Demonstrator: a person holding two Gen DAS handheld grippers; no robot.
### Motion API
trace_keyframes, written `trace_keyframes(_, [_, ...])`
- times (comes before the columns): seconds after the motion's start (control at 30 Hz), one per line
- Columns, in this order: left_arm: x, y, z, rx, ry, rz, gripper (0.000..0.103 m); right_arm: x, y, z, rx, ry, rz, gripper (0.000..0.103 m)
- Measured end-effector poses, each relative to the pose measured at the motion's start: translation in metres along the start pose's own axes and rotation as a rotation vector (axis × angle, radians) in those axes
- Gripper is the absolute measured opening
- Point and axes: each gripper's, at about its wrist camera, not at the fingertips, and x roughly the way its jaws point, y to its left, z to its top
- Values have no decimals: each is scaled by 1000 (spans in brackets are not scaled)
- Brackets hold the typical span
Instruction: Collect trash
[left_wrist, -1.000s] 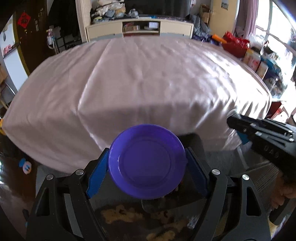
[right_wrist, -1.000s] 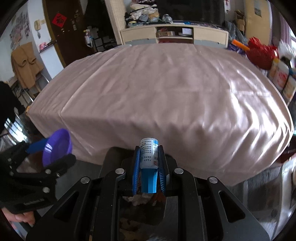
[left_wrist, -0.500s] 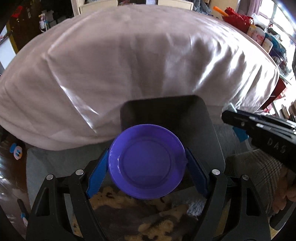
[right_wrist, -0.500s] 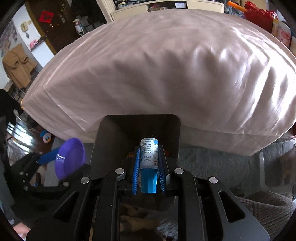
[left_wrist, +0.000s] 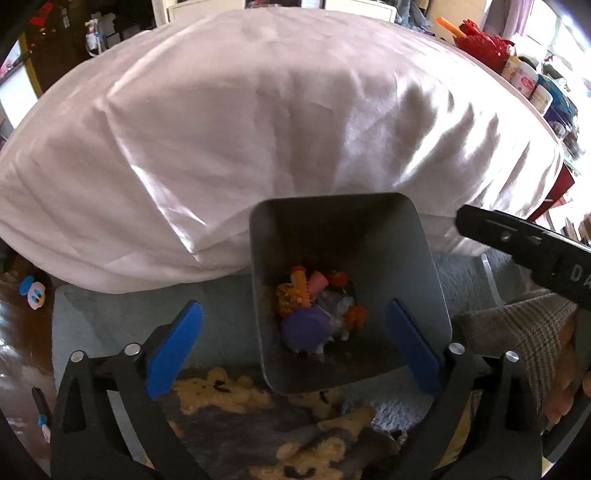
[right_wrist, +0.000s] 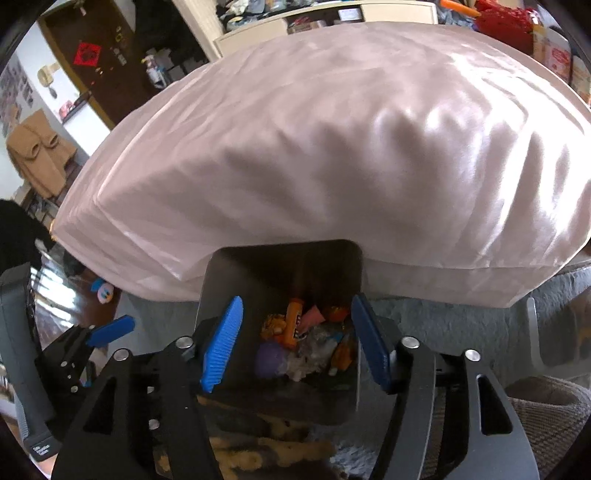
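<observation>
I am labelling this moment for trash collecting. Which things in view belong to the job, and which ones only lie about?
Belong to the job:
- grey trash bin
- purple plate in the bin
- orange wrappers
- left gripper, open
- right gripper, open

Only lying about:
- bed with pink sheet
- duck toy
- patterned rug

The left gripper (left_wrist: 291, 343) is a matte black frame with triangular cut-outs and silver screw heads set just behind its fingers (left_wrist: 173, 349), which are flat blue pads, smooth-faced. The right gripper (right_wrist: 295, 347) has the same black frame and round silver screws; its blue fingers (right_wrist: 221, 349) show fine ribbing on one inner face. White letters mark its black side. A brown checked sleeve (left_wrist: 524, 332) covers the wrist behind it.
</observation>
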Motion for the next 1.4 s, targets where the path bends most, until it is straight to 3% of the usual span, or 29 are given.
trace_keyframes(0.1, [-12, 4, 4, -18, -30, 22, 95, -15, -5, 3, 9, -42, -40, 96])
trace_keyframes(0.13, [-17, 6, 6, -29, -45, 29, 95, -21, -7, 5, 13, -55, -51, 99])
trace_keyframes(0.23, [-45, 11, 14, -60, -122, 39, 95, -45, -5, 12, 22, -115, -84, 100])
trace_keyframes(0.43, [-116, 5, 25, -66, -347, 50, 95, -113, 19, 15, -80, -383, -255, 100])
trace_keyframes(0.67, [-170, -1, 24, -63, -501, 77, 95, -171, 30, 9, -74, -532, -226, 100])
trace_keyframes(0.83, [-202, -6, 22, -57, -585, 87, 95, -200, 39, 3, -116, -618, -297, 100])
trace_keyframes(1.07, [-224, -10, 20, -61, -657, 78, 95, -223, 43, -3, -113, -686, -293, 100])
trace_keyframes(1.4, [-223, -5, 15, -68, -647, 68, 95, -226, 43, -6, -104, -693, -286, 100])
